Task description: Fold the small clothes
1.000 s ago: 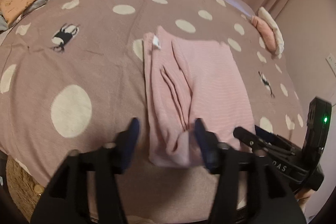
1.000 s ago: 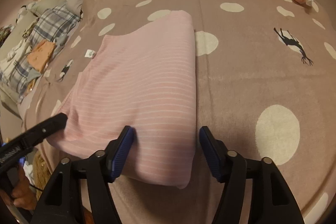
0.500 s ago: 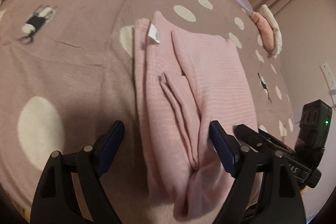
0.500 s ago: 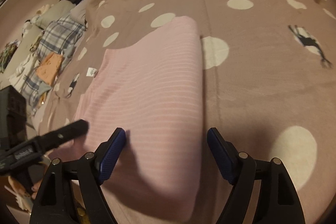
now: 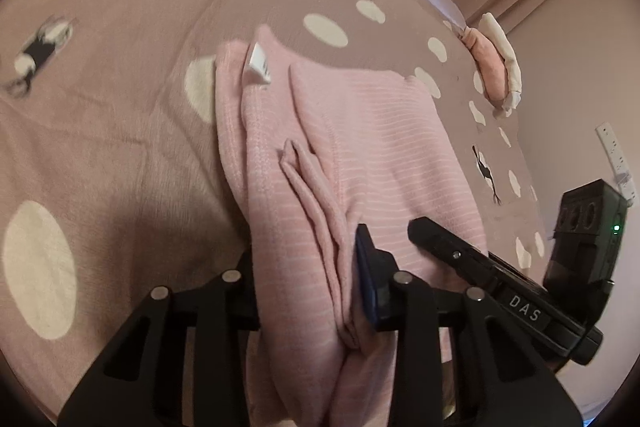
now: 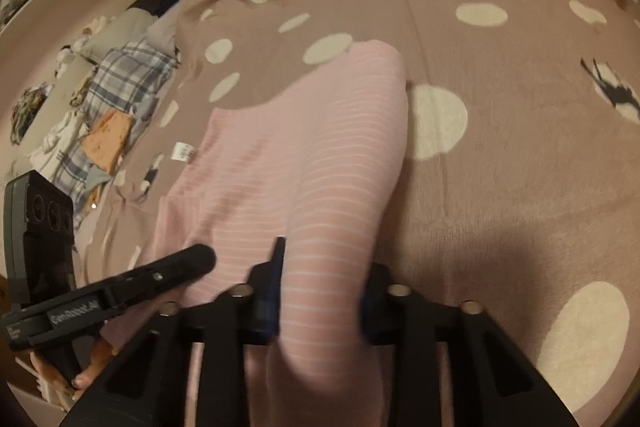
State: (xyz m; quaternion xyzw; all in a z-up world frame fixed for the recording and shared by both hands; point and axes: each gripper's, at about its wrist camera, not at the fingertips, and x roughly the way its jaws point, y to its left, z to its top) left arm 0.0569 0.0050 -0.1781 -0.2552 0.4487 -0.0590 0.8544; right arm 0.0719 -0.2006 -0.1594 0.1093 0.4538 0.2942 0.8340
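Both tools closed on the near hem

Left tool [image 5: 308, 291] and right tool [image 6: 320, 291] have just clamped the pink top [image 5: 360, 147] on the bed [image 5: 100, 87]; fold can start.

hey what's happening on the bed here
A person is folding a pink striped knit garment on a brown blanket with white dots. Both handheld grippers have just been closing on its near edge: the left gripper pinches the bunched folds, the right gripper the other corner. The garment is already folded lengthwise, its white label showing; the next fold has not begun.
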